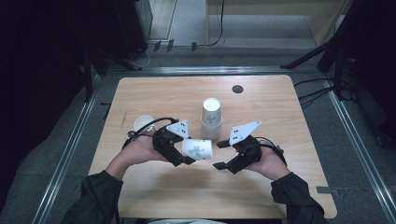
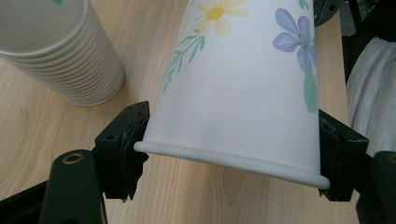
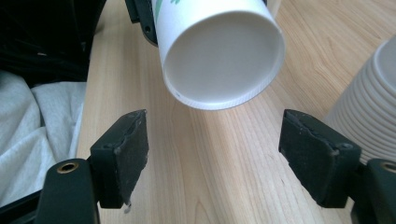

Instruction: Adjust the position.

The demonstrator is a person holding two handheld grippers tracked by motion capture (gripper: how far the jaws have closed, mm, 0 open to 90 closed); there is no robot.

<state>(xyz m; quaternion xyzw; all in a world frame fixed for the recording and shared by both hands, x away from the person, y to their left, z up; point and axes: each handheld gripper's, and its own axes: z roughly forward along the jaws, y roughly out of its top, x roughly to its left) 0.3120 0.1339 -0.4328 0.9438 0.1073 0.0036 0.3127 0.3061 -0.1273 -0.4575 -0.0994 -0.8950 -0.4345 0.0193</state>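
My left gripper (image 1: 186, 150) clamps a flowered paper cup (image 1: 197, 149) at its rim, held sideways just in front of the stack of cups (image 1: 211, 119). My right gripper view looks at the cup's bare white bottom (image 3: 219, 58), while my left gripper view shows its printed yellow and blue flowers. My right gripper (image 1: 223, 154) stands wide open just beside it, holding nothing.

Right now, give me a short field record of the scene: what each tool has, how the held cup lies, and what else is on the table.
left tool: shut on flowered paper cup, gripped near its rim
cup pose: on its side above the table, base toward the right tool
right tool: open, empty, close to the cup's base
cup stack: upside down, behind the held cup
single cup: upright, far left
wooden table: round dark hole at back
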